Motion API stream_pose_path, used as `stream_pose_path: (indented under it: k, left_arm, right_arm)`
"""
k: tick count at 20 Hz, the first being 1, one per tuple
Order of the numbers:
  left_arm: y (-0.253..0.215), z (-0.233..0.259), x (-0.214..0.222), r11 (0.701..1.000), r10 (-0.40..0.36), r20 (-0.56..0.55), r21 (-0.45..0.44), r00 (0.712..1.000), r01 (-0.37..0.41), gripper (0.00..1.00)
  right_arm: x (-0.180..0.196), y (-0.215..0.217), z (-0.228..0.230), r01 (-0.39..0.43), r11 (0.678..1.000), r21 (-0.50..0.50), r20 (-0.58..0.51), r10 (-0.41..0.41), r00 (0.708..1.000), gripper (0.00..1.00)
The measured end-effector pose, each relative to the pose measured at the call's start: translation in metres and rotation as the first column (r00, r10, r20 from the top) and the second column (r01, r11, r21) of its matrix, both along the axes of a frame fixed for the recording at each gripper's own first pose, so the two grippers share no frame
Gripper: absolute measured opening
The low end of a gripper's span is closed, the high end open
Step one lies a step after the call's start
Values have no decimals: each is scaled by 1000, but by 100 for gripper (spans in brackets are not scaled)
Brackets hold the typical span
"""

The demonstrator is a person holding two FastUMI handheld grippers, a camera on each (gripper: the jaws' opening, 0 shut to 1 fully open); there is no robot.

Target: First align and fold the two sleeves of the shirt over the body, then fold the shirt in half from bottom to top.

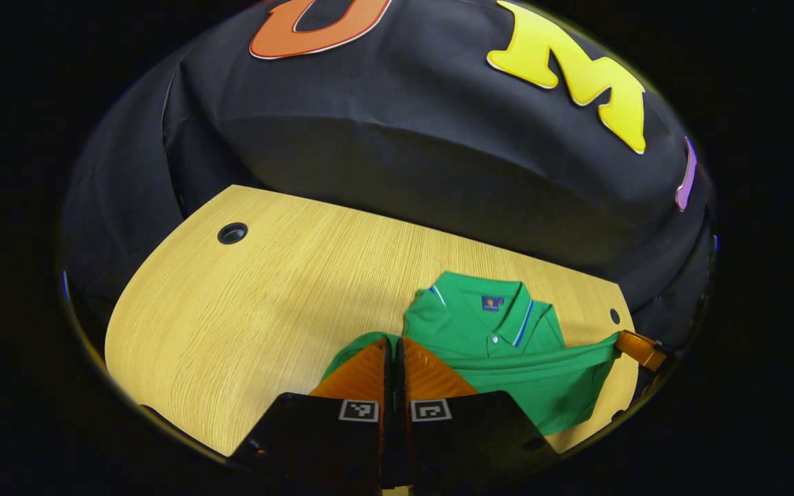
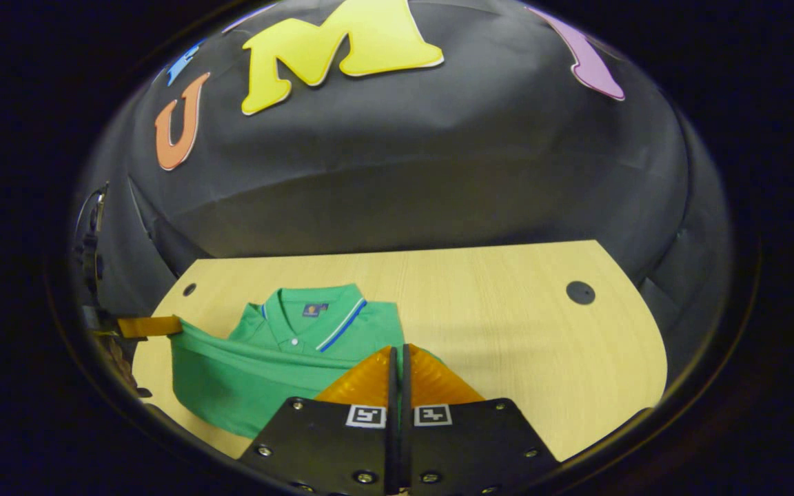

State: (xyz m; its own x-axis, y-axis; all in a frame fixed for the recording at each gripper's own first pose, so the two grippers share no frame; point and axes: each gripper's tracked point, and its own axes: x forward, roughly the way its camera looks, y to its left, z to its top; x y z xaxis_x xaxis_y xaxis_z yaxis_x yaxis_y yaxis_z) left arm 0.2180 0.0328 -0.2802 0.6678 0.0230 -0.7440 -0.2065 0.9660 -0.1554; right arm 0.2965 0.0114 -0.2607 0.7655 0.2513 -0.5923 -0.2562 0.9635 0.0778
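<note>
A green polo shirt (image 1: 486,324) lies on the wooden table (image 1: 266,296), collar toward the far wall, sleeves folded in over the body. Its bottom hem is lifted and stretched taut above the chest between the two grippers. My left gripper (image 1: 393,348) is shut on one corner of the hem, at the bottom of the left gripper view. At the right edge of that view, the right gripper (image 1: 635,346) pinches the other corner. In the right gripper view the shirt (image 2: 280,375) lies left of centre, my right gripper (image 2: 397,355) is shut on the hem, and the left gripper (image 2: 152,325) holds the far corner.
The black cloth wall curves round behind the table. A round cable hole (image 1: 232,233) sits in the table's far left corner and a smaller hole (image 1: 614,316) near the right edge. In the right gripper view, bare table (image 2: 507,331) spreads right of the shirt around another hole (image 2: 580,292).
</note>
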Motion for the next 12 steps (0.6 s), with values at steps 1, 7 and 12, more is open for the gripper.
stream_pose_path:
  k: [1, 7, 12]
  left_arm:
    - [2, -1, 8, 1000, 0, 6, 3, 1000, 0, 3]
    - [10, -10, 50, 1000, -3, 31, 24, 1000, 3, 3]
    - [15, -15, 76, 998, -17, 51, 55, 999, 14, 3]
  right_arm:
    - [8, 2, 0, 0, 1000, 4, 4, 0, 1000, 1]
    - [52, 14, -12, -14, 1000, 10, 15, 14, 1000, 1]
    - [78, 20, -19, -26, 1000, 1, 23, 26, 999, 1]
